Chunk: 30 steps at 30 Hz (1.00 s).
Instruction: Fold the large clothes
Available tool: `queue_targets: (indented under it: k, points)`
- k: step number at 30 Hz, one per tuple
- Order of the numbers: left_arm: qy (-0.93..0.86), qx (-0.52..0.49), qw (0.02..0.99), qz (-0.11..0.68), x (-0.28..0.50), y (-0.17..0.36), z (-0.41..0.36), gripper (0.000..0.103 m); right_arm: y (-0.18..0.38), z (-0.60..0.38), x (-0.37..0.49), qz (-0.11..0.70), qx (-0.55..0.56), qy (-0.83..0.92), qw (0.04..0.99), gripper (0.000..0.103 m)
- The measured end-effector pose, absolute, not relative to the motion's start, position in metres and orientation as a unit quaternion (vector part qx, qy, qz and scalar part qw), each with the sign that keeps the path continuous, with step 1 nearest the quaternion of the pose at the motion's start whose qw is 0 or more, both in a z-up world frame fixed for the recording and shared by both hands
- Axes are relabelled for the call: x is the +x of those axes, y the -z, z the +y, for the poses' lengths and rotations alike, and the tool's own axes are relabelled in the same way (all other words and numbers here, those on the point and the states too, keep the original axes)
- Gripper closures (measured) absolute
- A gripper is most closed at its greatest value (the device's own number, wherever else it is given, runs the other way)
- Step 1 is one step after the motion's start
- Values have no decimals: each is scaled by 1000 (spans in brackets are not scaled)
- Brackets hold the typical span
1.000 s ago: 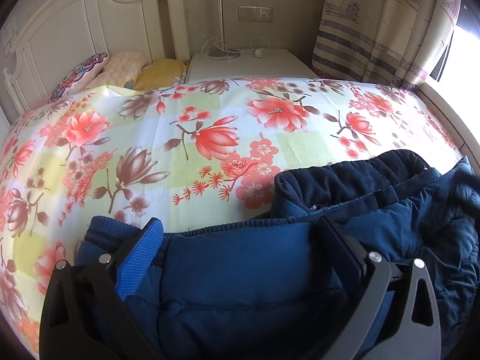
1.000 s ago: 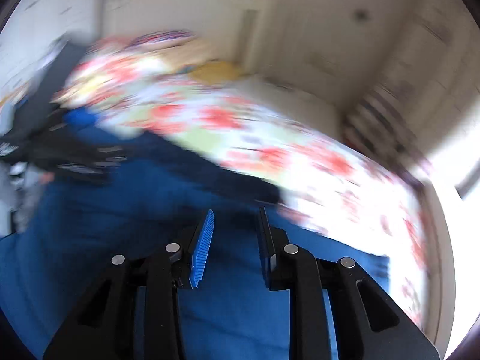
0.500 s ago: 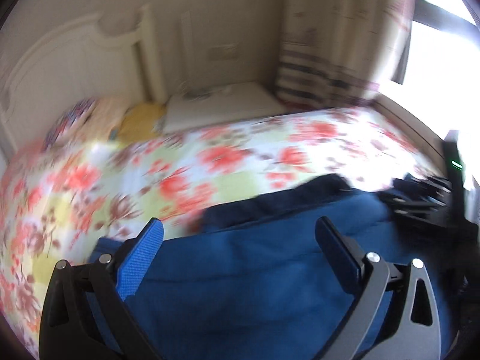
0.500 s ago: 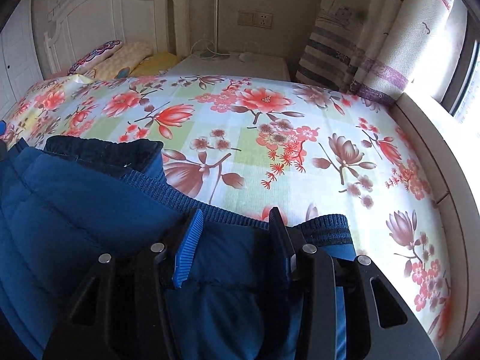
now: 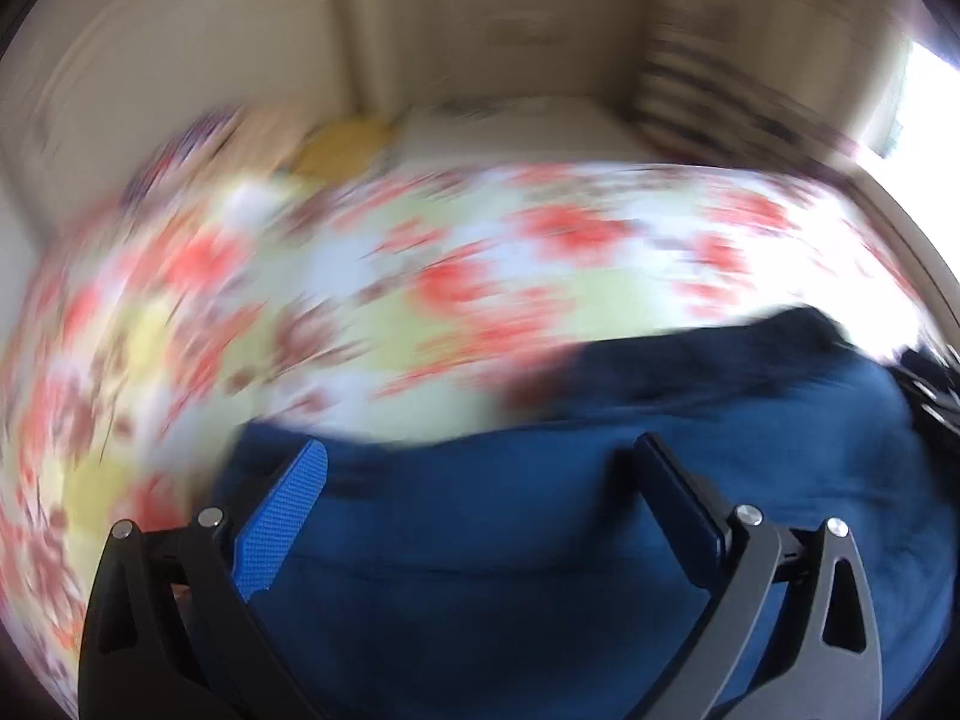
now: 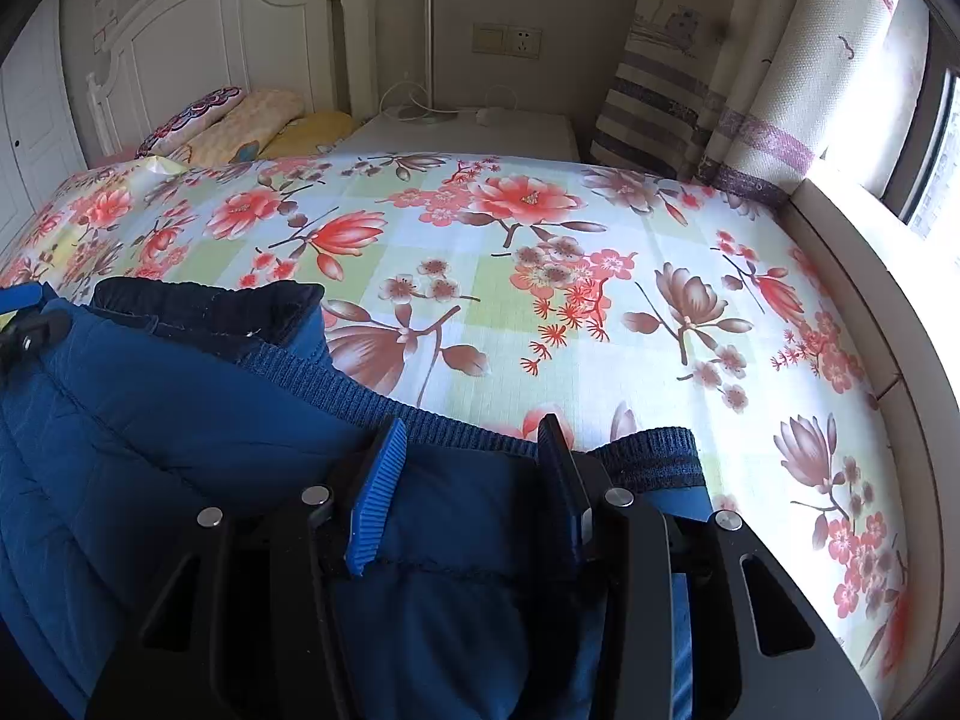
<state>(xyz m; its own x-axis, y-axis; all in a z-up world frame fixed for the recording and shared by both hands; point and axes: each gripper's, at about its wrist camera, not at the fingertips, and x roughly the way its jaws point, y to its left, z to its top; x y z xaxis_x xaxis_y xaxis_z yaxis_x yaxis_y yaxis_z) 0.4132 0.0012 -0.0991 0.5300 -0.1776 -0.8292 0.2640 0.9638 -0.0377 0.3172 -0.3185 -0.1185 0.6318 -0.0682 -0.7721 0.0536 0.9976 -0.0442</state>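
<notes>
Flowered bedding [image 6: 540, 276] covers the bed where a padded navy jacket [image 6: 180, 432] lies at the near edge, ribbed hem outward. Judging by that, a fold has just been laid; smoothing or regripping comes next. Right gripper [image 6: 474, 480] stands part open, straddling the hem without pinching it; left gripper [image 5: 480, 480] gapes wide above the cloth, holding nothing.

- A bedroom in a home
- Bed [image 6: 540, 252] under a floral sheet, with a white headboard [image 6: 198, 42]
- Pillows [image 6: 240, 123] piled at the head
- Nightstand [image 6: 474, 129] in the corner, below a wall socket [image 6: 507, 39]
- Patterned curtain [image 6: 750, 78] beside a bright window [image 6: 936, 168]
</notes>
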Motion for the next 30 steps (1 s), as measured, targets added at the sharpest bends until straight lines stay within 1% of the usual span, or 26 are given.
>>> queue_targets:
  k: [1,2,3,6,9,12,13,16,18,20,22,24,26,30]
  points:
    - [151,-15,858,491,421,106,18,2,119,-319,317,428,-7,33,903,66]
    - [156,-38,855,493,423,106,25,2,119,-319,317,428,-6,33,903,66]
    - [156,-39,859,486,422,105,25,3,118,-319,317,428,-6,33,903,66]
    - [131,15,872,472,414,106,8,2,118,-319,317,428,-7,33,903,66]
    - [130,10,873,470,414,107,12,2,118,-317,317,428,-16,37,903,65]
    - [130,10,874,469,412,108,13,2,106,-302,313,430,-64,75,897,63]
    - [129,12,874,468,413,109,11,2,98,-293,309,427,-77,88,897,55]
    - [129,13,875,467,415,110,10,2,63,-244,283,378,-104,27,919,49]
    - [128,14,875,467,413,109,9,2,54,-201,268,361,-137,-32,922,35]
    - [126,18,876,465,413,109,10,2,70,-163,263,380,-171,-91,904,34]
    - [125,21,877,463,413,109,9,2,102,-137,264,408,-226,-93,880,34]
    - [126,19,877,463,413,109,10,2,107,-139,265,406,-213,-95,884,34]
    - [125,21,877,463,413,109,10,2,99,-161,271,417,-164,-99,889,34]
    - [126,21,877,463,413,109,10,2,84,-223,268,396,-134,11,908,34]
